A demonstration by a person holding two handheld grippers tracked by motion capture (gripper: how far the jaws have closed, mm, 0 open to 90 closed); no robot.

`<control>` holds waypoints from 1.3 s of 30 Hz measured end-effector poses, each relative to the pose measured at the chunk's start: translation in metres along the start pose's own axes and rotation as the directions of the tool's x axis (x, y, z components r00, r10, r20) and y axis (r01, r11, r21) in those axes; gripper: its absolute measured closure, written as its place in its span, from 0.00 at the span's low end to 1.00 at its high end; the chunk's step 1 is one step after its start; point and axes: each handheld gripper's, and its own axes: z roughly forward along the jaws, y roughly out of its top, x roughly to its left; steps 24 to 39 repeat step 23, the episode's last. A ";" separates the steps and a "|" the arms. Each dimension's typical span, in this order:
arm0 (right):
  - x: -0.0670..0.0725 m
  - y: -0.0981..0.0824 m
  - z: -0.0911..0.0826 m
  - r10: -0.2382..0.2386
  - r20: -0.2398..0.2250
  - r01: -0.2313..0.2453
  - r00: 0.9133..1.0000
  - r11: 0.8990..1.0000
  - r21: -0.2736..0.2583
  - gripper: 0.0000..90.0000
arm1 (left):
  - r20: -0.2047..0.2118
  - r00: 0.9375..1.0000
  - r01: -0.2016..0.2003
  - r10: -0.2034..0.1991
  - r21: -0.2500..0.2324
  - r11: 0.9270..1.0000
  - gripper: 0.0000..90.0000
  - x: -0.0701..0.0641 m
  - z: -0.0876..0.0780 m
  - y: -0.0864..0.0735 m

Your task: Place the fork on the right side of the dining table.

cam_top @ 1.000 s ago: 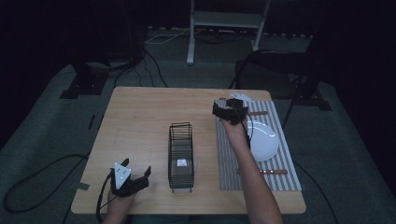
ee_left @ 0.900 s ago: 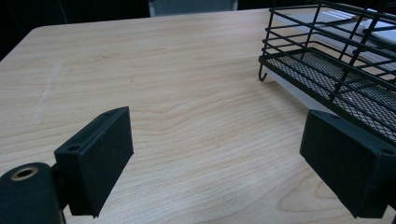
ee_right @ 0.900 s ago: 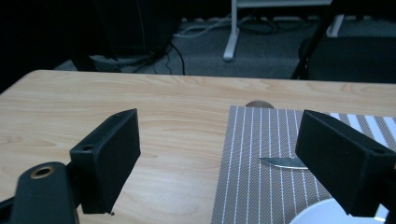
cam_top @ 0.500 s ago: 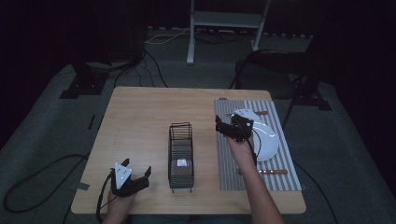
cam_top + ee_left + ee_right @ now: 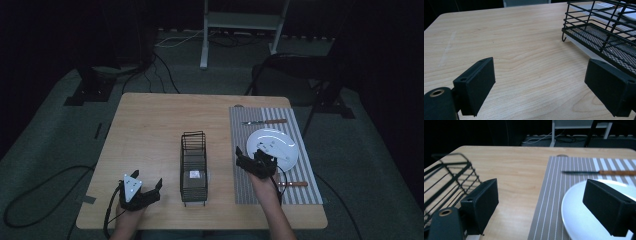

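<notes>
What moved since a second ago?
The right gripper pulled back from the far side of the white round plate toward the person, fingers open and empty. The left gripper, the black wire rack, the plate and the striped grey placemat stayed put.

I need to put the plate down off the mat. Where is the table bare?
The widest free wood is left of the wire rack, above the left tongs. The striped mat is crowded: plate, knife, right tongs.
</notes>
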 end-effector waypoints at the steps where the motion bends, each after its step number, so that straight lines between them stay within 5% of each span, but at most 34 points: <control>1: 0.000 -0.004 -0.003 0.001 -0.003 -0.001 1.000 1.000 0.005 0.14 | -0.001 1.000 -0.001 0.001 0.002 1.000 0.11 0.000 0.000 0.000; 10: -0.001 -0.045 -0.027 0.010 0.010 -0.011 1.000 1.000 0.024 0.14 | -0.004 1.000 -0.003 0.003 0.008 1.000 0.11 -0.001 0.001 0.000; 22: 0.013 -0.103 -0.027 -0.020 -0.007 0.021 1.000 0.992 0.123 0.14 | -0.004 1.000 0.002 -0.001 0.015 1.000 0.11 0.000 0.001 0.001; 39: 0.014 -0.105 -0.027 -0.026 -0.008 0.027 1.000 0.992 0.126 0.14 | -0.004 1.000 0.002 -0.002 0.016 1.000 0.11 0.000 0.001 0.001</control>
